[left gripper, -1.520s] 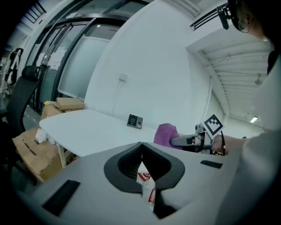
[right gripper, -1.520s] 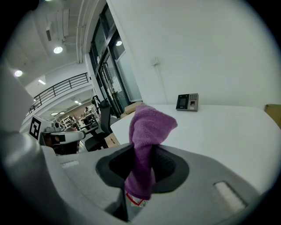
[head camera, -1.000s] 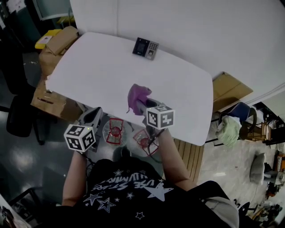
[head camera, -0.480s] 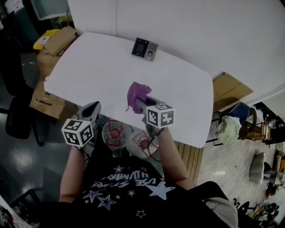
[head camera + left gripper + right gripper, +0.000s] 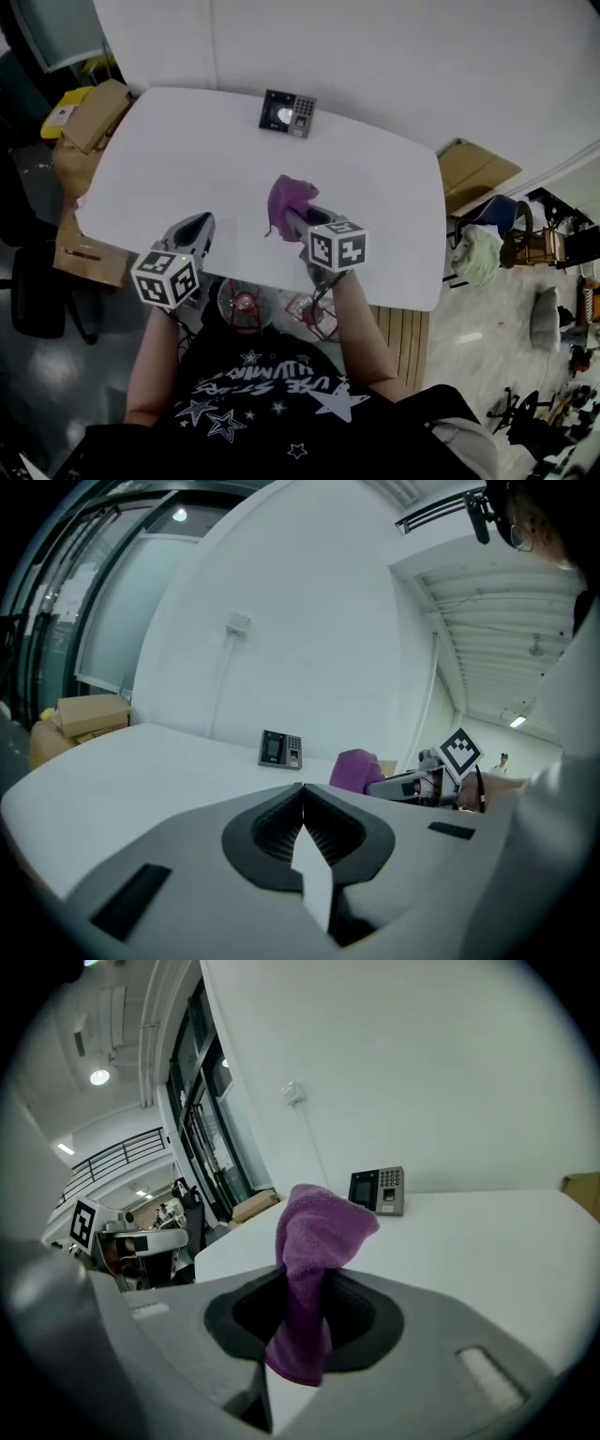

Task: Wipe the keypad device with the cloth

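The keypad device (image 5: pixel 288 112) stands at the far edge of the white table (image 5: pixel 187 159); it also shows as a small dark box (image 5: pixel 279 749) in the left gripper view and beyond the cloth (image 5: pixel 378 1191) in the right gripper view. My right gripper (image 5: pixel 294 221) is shut on the purple cloth (image 5: pixel 289 202), which bunches up out of its jaws (image 5: pixel 311 1269), well short of the device. My left gripper (image 5: pixel 199 229) hovers over the table's near edge, shut with nothing in it (image 5: pixel 302 789).
Cardboard boxes (image 5: pixel 94 112) sit off the table's left side, another box (image 5: pixel 473 173) off its right. A chair with a pale cloth (image 5: pixel 487 248) stands at the right. Chair bases (image 5: pixel 246 302) show under the near edge.
The view has shifted, so the table and device sit lower and more to the left. Both grippers have moved slightly forward over the table edge. The right one still holds the cloth.
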`<state>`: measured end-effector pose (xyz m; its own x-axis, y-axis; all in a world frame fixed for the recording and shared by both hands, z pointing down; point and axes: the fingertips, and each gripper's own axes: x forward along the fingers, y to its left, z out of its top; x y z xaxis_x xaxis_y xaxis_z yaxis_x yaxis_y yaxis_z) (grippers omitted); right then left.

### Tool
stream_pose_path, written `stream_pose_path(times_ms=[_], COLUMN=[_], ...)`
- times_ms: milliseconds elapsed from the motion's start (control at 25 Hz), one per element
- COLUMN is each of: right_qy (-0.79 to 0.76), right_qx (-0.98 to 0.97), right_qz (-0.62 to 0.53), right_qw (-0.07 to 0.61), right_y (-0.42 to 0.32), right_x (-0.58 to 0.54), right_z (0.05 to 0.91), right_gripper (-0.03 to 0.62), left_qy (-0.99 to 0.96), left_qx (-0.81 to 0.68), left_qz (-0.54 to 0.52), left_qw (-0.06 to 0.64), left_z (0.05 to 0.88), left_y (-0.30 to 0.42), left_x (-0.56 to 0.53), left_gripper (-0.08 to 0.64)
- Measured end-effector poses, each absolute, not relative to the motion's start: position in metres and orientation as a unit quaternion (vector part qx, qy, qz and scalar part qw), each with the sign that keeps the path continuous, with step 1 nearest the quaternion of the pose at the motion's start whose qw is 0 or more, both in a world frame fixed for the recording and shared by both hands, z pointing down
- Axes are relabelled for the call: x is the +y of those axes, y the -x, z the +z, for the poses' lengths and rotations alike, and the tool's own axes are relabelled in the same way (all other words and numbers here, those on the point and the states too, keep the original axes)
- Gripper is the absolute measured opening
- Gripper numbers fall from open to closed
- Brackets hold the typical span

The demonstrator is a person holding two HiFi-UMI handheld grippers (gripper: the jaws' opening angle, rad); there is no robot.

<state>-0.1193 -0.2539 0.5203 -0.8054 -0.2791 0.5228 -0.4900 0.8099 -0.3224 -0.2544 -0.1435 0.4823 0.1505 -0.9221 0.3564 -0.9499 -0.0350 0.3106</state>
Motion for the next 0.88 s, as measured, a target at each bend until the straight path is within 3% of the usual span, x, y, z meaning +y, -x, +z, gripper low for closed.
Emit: stream_pose_path(times_ms=[880], right_qy=[-0.307], right_qx=[-0.893], right_qz=[0.209], right_qw=[0.253], right_y=[0.210], right_x=[-0.375], right_z=[0.514], right_gripper=[0.095], left_qy=[-0.782], left_qx=[-0.570], left_qz=[0.030], left_qw=[0.251], left_z=[0.487], left_y=[0.366], left_x=[-0.287], left_gripper=[0.008])
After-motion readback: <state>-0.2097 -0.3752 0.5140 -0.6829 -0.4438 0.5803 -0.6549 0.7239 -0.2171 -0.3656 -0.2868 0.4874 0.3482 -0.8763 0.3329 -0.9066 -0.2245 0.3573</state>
